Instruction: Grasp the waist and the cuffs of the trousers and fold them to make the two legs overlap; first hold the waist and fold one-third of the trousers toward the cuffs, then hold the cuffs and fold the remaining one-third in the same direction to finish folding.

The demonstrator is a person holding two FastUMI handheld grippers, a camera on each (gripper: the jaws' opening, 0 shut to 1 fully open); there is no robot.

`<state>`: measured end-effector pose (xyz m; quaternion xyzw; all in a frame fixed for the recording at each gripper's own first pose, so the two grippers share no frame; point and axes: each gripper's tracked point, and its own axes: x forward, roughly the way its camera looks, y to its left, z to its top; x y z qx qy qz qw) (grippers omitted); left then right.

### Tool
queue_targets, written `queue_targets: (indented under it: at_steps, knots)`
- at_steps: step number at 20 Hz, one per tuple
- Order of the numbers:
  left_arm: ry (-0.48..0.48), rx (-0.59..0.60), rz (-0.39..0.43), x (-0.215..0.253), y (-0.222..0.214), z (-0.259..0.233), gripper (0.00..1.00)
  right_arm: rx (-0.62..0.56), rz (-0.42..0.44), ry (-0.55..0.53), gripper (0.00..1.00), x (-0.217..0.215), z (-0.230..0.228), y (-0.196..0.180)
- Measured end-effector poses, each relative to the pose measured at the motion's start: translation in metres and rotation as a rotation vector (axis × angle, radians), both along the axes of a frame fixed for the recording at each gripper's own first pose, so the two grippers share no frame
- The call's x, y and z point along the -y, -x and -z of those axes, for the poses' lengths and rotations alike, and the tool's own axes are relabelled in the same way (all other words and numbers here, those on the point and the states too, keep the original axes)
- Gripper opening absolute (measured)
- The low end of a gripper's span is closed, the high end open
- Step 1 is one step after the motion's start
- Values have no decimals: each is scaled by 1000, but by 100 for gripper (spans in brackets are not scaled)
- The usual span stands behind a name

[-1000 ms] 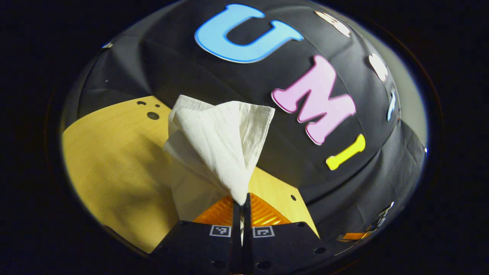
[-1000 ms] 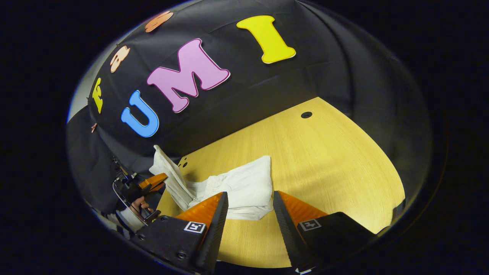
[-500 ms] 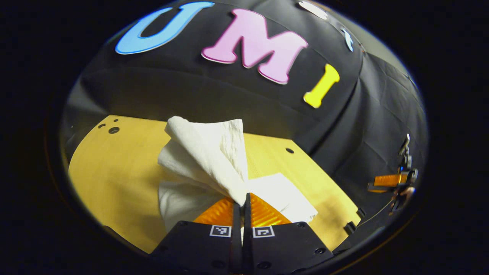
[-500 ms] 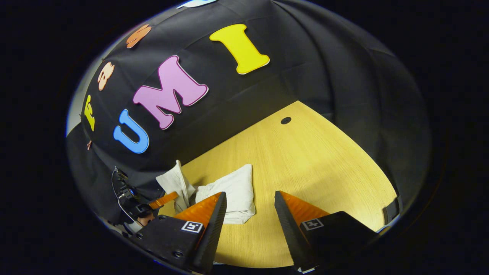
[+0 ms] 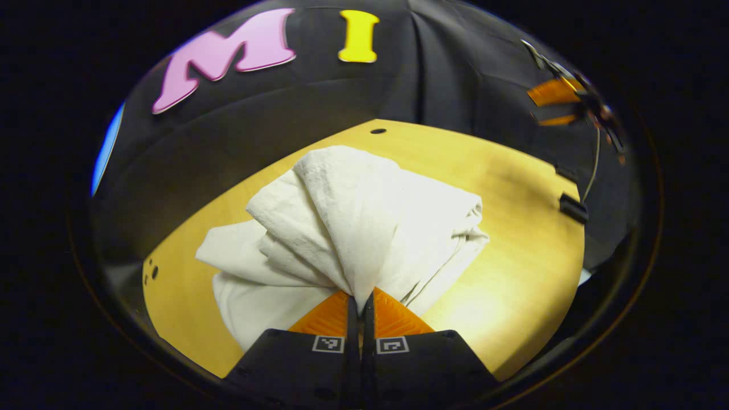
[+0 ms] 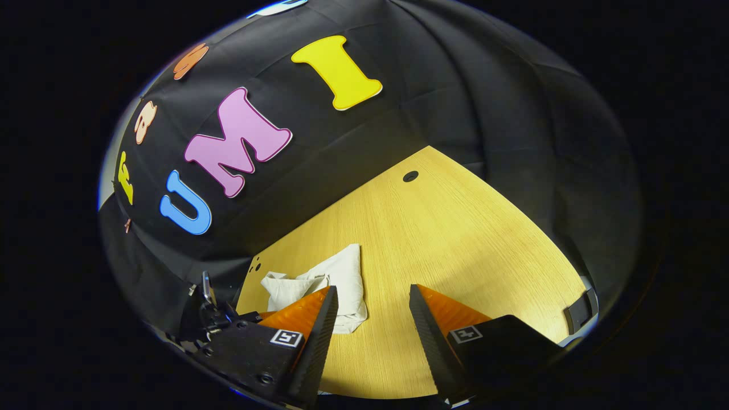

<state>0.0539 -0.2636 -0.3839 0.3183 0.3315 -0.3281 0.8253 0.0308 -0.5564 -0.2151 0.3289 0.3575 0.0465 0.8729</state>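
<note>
Trousers (image 5: 353, 222), white and already bunched into a stack, lie on the wooden counter (image 5: 512, 273) straight ahead of the left tool (image 5: 360, 297) in the left gripper view; that tool's two fingers are pressed together on a pinch of the cloth at lower centre, and the held layer rises from the tips as a peaked fold toward the middle of the frame, draped over the layers beneath; the bundle spreads from middle left to middle right, so its long axis runs across the tool's line of sight and slants a little upward to the right; at upper right of the same view the right tool (image 5: 555, 102) shows small against the dark wall, well apart from the cloth.

In the right gripper view the trousers (image 6: 336, 279) sit at lower left, partly behind that tool's left finger, with bare counter (image 6: 455, 239) ahead and to the right; the right tool (image 6: 370, 319) stands with its fingers spread wide and nothing between them.

By my reading the left tool is the nearer and the only one with a hold, so laying the lifted fold down over the stack falls to it; the right tool would have to swing to its own left to reach the cloth.
</note>
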Motion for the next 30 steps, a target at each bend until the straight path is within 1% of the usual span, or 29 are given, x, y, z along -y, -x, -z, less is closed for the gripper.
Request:
queue_targets:
  at_steps: [1,3,5,6,8,10,11,12,15,18,22,27,30]
  knots:
    - [-45,19,41,1,0,5,6,-2,4,-1,78,0,0,0]
    - [-105,49,100,2,0,10,6,-6,19,-3,78,2,0,0]
    - [-141,56,125,0,1,14,7,-11,37,-9,78,8,2,3]
    - [-144,52,126,0,2,15,9,-12,44,-14,78,10,3,3]
    - [-131,26,138,5,8,18,25,-12,55,-19,78,11,4,5]
    - [-128,18,158,10,15,19,67,-11,59,-18,78,9,3,6]
    - [-131,22,163,13,15,17,80,-10,59,-19,78,7,2,7]
    - [-129,22,157,13,16,17,83,-7,58,-21,78,4,1,6]
    - [-81,2,84,11,17,6,87,-2,46,-26,78,-7,-1,6]
    - [-12,23,18,8,12,-22,87,6,27,-32,78,-20,-5,7]
    - [67,64,-61,-4,11,-63,94,1,8,-30,78,-42,-10,8]
    - [98,137,-128,-34,16,-106,97,28,-46,-19,78,-82,-23,3]
    - [123,143,-184,-57,23,-121,97,47,-77,-11,78,-106,-33,2]
